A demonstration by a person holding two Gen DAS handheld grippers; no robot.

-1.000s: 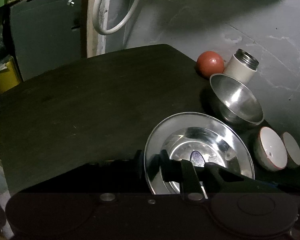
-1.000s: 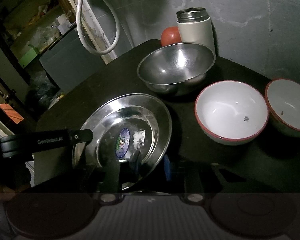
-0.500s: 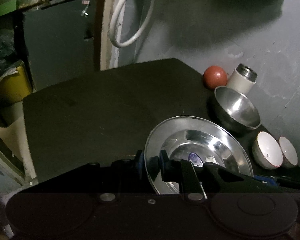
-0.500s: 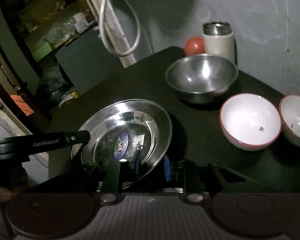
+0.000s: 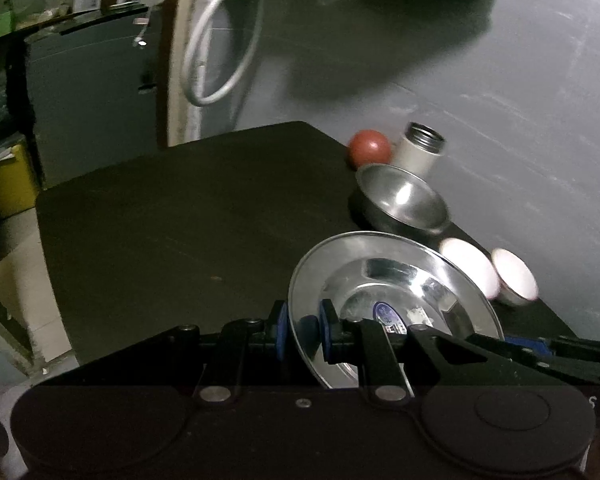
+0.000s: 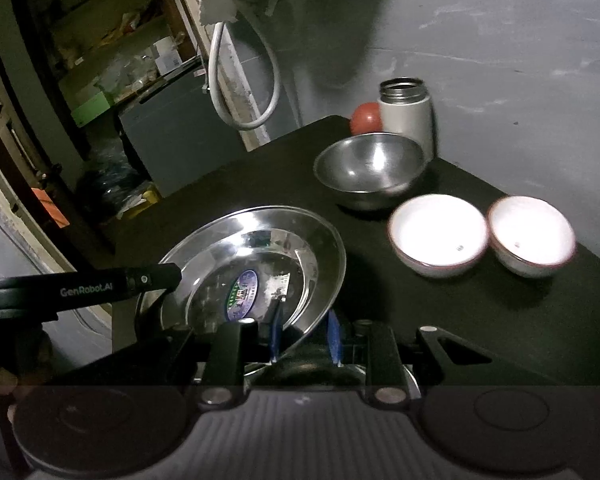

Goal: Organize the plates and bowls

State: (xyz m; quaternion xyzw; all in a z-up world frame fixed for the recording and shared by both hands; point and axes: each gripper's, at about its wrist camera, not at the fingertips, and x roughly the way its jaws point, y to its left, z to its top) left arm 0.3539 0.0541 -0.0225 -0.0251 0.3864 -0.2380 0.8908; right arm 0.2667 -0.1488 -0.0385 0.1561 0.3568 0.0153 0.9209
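The left gripper point(image 5: 303, 330) is clamped on the near left rim of a steel plate point(image 5: 396, 304), one blue pad on either side of the edge. The right gripper point(image 6: 305, 334) pinches the same plate at its near right rim, its blue pads closed over the metal. Between them the plate is held tilted above the dark table point(image 5: 172, 232), and a round sticker shows in its middle. In the right wrist view the left gripper's black arm crosses in from the left and meets the plate's far rim.

Behind the plate, towards the wall, a steel bowl point(image 6: 370, 168) sits upright on the table. Just behind it stand a white flask point(image 6: 406, 118) with an open metal mouth and a red ball point(image 6: 365, 117), side by side at the table's back corner. To the right of the steel bowl two white bowls with red rims sit next to each other, the nearer one point(image 6: 438, 236) just beside the other point(image 6: 531, 236). A white hose point(image 6: 244, 80) hangs looped on the wall past the table
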